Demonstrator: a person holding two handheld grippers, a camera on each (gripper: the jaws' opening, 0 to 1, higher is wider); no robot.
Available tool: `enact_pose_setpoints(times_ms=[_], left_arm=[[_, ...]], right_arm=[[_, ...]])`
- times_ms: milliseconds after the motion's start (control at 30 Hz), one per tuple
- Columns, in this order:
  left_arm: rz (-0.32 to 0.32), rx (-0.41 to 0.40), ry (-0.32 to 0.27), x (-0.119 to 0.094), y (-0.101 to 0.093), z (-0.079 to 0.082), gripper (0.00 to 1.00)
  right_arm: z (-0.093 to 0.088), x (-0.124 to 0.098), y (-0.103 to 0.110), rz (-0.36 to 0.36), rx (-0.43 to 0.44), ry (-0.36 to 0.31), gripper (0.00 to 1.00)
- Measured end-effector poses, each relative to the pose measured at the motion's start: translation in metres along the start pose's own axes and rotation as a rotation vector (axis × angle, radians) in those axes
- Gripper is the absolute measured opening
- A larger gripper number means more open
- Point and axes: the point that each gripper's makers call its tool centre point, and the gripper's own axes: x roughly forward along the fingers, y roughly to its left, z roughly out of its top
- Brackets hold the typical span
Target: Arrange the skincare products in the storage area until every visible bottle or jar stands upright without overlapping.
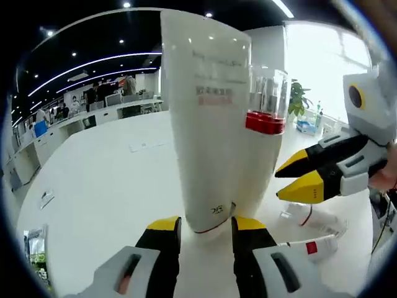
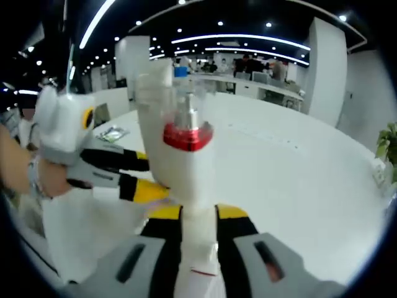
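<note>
Left gripper (image 1: 203,225): in the left gripper view we see the jaws clamped on the base of a tall white tube (image 1: 205,118), held upright, likely to stand it on the white table (image 1: 105,186).
Pump bottle (image 1: 265,118): at 2 o'clock, just behind the tube, red collar, clear cap.
Other gripper (image 1: 298,177): enters from 3 o'clock, tips near that bottle.
Lying tube (image 1: 316,233): at 4 o'clock, flat on the table, not yet upright.
Right gripper (image 2: 198,214): in the right gripper view we see the jaws closed around the pump bottle's (image 2: 183,155) lower body, keeping it vertical.
Left gripper there (image 2: 146,189): at 9 o'clock, its tip beside the bottle.
</note>
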Motion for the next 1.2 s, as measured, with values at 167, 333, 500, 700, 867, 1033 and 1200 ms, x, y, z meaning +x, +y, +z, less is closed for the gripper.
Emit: enact_pose_setpoints(times_ms=[167,333,500,700,867,1033,1200], left_arm=[[-0.003,-0.069,-0.031,-0.026,0.015,0.000,0.32],[-0.123,-0.022,0.009,-0.053,0.009,-0.014,0.31],[-0.222,0.001,0.051,-0.072,-0.004,-0.031,0.30],[-0.336,-0.027,0.095,-0.090,-0.025,-0.053,0.29],[-0.358,-0.070,0.107,-0.098,-0.029,-0.065,0.28],[-0.389,-0.076,0.128,-0.102,-0.033,-0.075,0.27],[-0.436,-0.036,0.136,-0.106,-0.040,-0.085,0.26]], right_arm=[[-0.014,-0.018,0.021,0.064,-0.061,0.010,0.21],[-0.043,-0.024,0.052,0.137,-0.141,0.074,0.21],[-0.048,-0.022,0.067,0.189,-0.162,0.115,0.22],[-0.056,-0.010,0.068,0.191,-0.191,0.190,0.18],[-0.060,-0.010,0.072,0.212,-0.235,0.203,0.17],[-0.063,-0.015,0.087,0.330,-0.292,0.221,0.17],[-0.070,-0.026,0.111,0.498,-0.395,0.239,0.17]])
